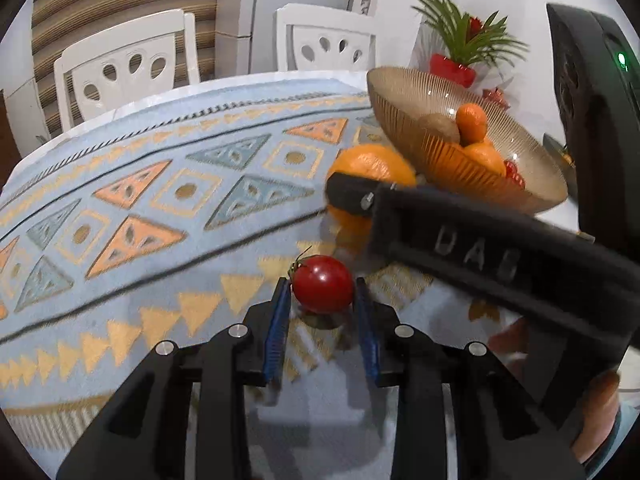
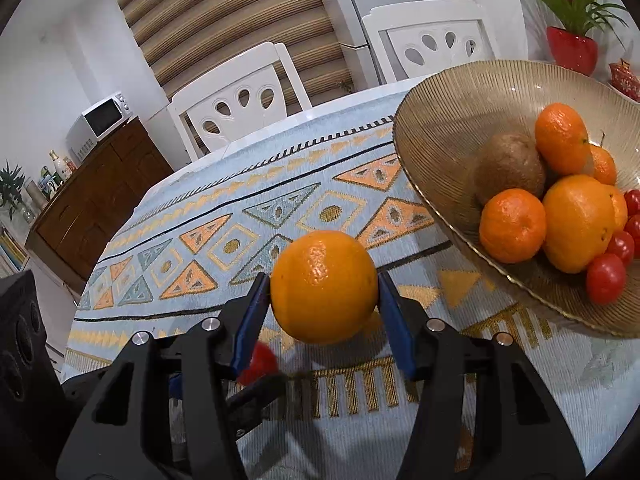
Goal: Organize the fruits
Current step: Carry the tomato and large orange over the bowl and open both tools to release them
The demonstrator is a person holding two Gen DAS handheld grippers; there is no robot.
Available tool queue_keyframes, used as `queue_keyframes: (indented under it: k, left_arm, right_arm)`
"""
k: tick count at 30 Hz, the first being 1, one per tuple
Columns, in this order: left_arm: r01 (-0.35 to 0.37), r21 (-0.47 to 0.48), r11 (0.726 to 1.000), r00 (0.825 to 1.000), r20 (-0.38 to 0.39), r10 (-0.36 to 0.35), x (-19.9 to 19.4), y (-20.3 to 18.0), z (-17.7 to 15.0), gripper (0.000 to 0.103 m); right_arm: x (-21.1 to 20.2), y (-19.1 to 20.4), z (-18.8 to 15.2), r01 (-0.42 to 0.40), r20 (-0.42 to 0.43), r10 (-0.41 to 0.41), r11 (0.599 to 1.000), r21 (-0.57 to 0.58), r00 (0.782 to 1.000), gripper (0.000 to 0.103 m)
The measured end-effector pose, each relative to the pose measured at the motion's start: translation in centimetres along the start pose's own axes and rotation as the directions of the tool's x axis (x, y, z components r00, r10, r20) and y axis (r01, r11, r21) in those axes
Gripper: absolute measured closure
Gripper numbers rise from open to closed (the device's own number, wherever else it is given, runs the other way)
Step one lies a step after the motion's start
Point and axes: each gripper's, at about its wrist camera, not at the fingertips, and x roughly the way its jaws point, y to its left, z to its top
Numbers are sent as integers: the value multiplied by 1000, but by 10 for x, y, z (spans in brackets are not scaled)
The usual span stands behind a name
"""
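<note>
My left gripper (image 1: pixel 323 294) is shut on a red cherry tomato (image 1: pixel 323 289) and holds it a little above the patterned tablecloth (image 1: pixel 160 200). My right gripper (image 2: pixel 323 292) is shut on a large orange (image 2: pixel 324 286), lifted above the cloth. The orange also shows in the left wrist view (image 1: pixel 370 168), partly hidden by the right gripper's body. The ribbed glass bowl (image 2: pixel 440 120) stands to the right and holds oranges, tangerines, a kiwi (image 2: pixel 510 168) and several cherry tomatoes. The bowl shows in the left wrist view (image 1: pixel 400 92) too. The held tomato (image 2: pixel 260 364) shows blurred low in the right wrist view.
Two white chairs (image 2: pixel 240 100) stand behind the table. A red pot with a green plant (image 2: pixel 570 44) stands behind the bowl. A wooden cabinet with a microwave (image 2: pixel 100 124) is at the far left.
</note>
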Motion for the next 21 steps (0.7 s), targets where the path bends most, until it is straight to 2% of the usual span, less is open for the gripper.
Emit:
queue_keyframes:
  k: [4, 12, 17, 21]
  left_arm:
    - [-8, -34, 999, 1000, -8, 8, -14, 4, -13, 72]
    - [5, -33, 999, 998, 56, -3, -56, -6, -20, 72]
    - [31, -16, 999, 997, 78, -30, -64, -28, -11, 72]
    - [47, 18, 999, 995, 92, -48, -64, -55, 1, 72]
  right_arm:
    - [-12, -1, -10, -17, -4, 17, 1000, 1, 1000, 47]
    - [-53, -23, -39, -73, -10, 73, 997, 25, 997, 47]
    - [-85, -47, -57, -66, -3, 67, 997, 35, 998, 47]
    - [-113, -68, -68, 22, 31, -22, 1000, -6, 999, 47]
